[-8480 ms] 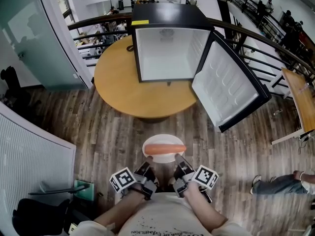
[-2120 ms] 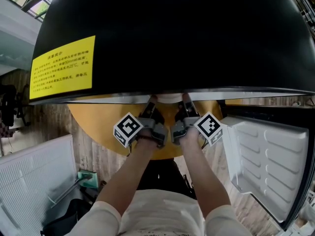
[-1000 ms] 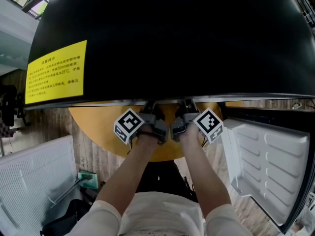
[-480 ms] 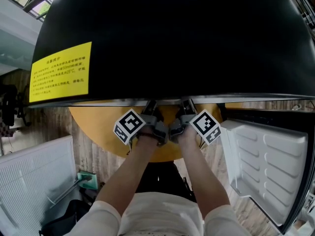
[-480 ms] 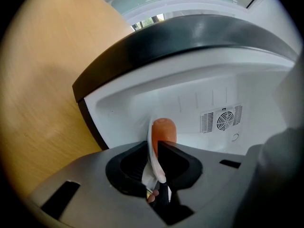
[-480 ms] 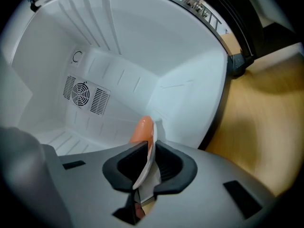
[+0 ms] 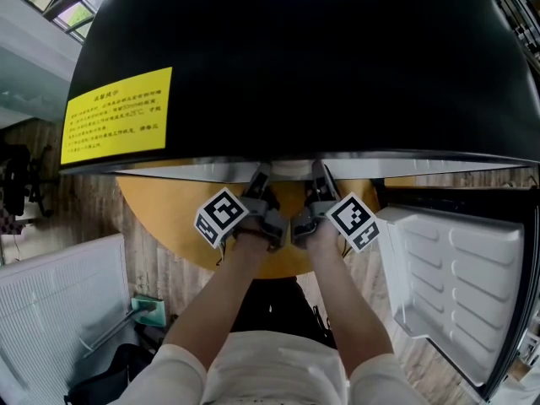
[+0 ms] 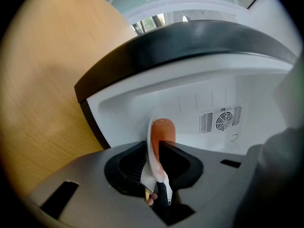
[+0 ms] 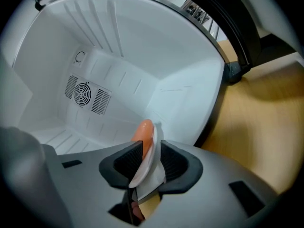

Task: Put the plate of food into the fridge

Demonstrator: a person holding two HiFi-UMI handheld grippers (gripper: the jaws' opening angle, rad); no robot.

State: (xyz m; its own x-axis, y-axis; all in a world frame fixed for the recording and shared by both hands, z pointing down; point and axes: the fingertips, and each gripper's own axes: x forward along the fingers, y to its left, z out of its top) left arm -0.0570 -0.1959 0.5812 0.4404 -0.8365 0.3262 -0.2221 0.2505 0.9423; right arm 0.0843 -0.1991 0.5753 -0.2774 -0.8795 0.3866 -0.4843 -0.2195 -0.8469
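Observation:
A white plate (image 8: 153, 152) carrying an orange sausage (image 8: 163, 131) is held edge-on at the mouth of the open fridge (image 7: 304, 66). My left gripper (image 8: 153, 164) is shut on the plate's left rim, and my right gripper (image 9: 147, 161) is shut on its right rim (image 9: 148, 156); the sausage (image 9: 144, 129) lies beyond the jaws. Both gripper views look into the white fridge interior (image 9: 118, 80). In the head view the left gripper (image 7: 257, 181) and right gripper (image 7: 320, 178) reach under the black fridge top; only a sliver of plate (image 7: 291, 169) shows.
The fridge stands on a round wooden table (image 7: 181, 226). Its door (image 7: 460, 285) hangs open at the right. A yellow label (image 7: 118, 113) is on the fridge top. A fan vent (image 8: 222, 120) sits on the back wall. Wood floor lies below.
Since 8.5 s ago I have come from the floor up to the fridge with the plate. Over the last second the fingers and a bit of plate show more below the fridge top.

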